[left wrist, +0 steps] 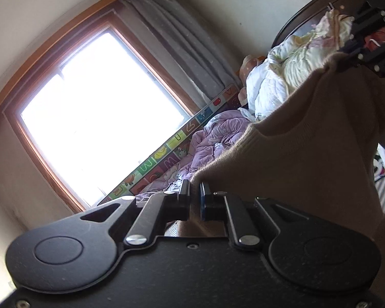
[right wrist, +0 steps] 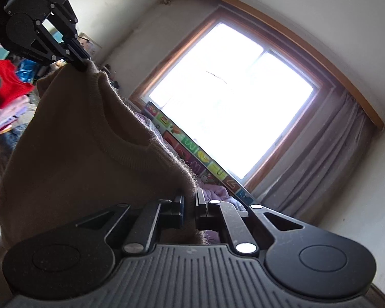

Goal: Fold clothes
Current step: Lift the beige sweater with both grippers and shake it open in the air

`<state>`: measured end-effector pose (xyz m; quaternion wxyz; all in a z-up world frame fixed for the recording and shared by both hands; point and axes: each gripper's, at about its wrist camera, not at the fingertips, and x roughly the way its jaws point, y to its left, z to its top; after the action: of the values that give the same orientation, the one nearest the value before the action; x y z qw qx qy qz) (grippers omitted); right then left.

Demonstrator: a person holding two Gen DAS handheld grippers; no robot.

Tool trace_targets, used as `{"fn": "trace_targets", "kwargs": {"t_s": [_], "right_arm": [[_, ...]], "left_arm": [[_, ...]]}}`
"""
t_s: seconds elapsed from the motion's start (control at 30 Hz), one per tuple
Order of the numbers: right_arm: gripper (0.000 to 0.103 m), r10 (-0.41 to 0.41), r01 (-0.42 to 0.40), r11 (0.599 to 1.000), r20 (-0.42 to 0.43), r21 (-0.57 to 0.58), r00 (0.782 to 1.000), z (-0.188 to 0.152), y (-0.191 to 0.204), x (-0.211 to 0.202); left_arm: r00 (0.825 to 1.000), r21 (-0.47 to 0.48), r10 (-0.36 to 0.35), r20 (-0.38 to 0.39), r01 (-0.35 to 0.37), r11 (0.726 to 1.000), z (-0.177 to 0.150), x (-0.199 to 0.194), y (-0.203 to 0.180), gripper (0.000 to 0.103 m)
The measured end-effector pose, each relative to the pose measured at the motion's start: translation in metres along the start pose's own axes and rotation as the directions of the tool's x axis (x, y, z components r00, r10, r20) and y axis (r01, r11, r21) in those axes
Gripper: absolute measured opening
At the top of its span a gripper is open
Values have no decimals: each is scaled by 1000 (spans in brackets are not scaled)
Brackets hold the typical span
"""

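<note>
While a bright window (left wrist: pixel 100 118) and a heaped bed (left wrist: pixel 277 87) fill the left wrist view, the left gripper (left wrist: pixel 194 192) pinches the tan sweater (left wrist: pixel 308 148), hanging raised between both grippers.

Seen from the right wrist, a curtain (right wrist: pixel 320 159) hangs beside the window; the right gripper (right wrist: pixel 190 200) clamps the sweater's other shoulder.

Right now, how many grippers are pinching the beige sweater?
2. The left gripper is shut on one shoulder edge of the beige sweater, beside the collar; the right gripper is shut on the opposite shoulder, so the garment hangs between them.
</note>
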<state>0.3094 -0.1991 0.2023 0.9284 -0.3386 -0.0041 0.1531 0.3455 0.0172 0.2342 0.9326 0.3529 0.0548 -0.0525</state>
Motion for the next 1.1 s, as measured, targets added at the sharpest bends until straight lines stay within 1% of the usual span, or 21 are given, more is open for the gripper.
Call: {"fn": "trace_targets", "kwargs": {"t_s": [0.07,0.17,0.23,0.33,0.47,0.67,0.73,0.8,0.93,1.03,1.1], "right_arm": [[8,-19,19,1000,-14,21,1000,-4,-1,18],[8,-47,49,997,-35,53,998,-11,-3,45],[8,-60,63,996,-47,68,997,-17,-2,60],[8,-35,37,998,-45,58,998,-35,14,57],[8,26,-25,999,-37,21,999,-58,40,29],[8,94,-96,995,-41,-40,995,-75,82,-36],[8,116,-118,992,-52,-39,992,-79,92,-54],[8,138,-140,990,-64,-32,988,-83,100,-70],[8,170,-175,983,-82,-55,982,-95,126,-106],[8,198,-205,977,-95,-63,976,-102,145,-126],[8,214,-222,972,-103,-79,971,-108,158,-141]], "left_arm": [[1000,-6,13,-10,-13,1000,-1,20,-1,7],[1000,-42,8,-19,-9,999,-6,32,-5,7],[1000,-37,-3,-20,3,999,-18,30,-14,7],[999,-21,-29,-16,28,999,-41,17,-32,7],[998,-13,-65,-6,65,998,-66,-12,-47,7],[994,9,-107,0,107,994,-90,-64,-73,7],[992,4,-125,-3,125,992,-98,-79,-84,7],[990,2,-139,-10,139,990,-109,-96,-96,7],[986,18,-164,-33,165,986,-130,-134,-120,7],[982,45,-182,-58,185,982,-148,-161,-140,7],[976,45,-201,-77,205,978,-160,-178,-151,7]]}}
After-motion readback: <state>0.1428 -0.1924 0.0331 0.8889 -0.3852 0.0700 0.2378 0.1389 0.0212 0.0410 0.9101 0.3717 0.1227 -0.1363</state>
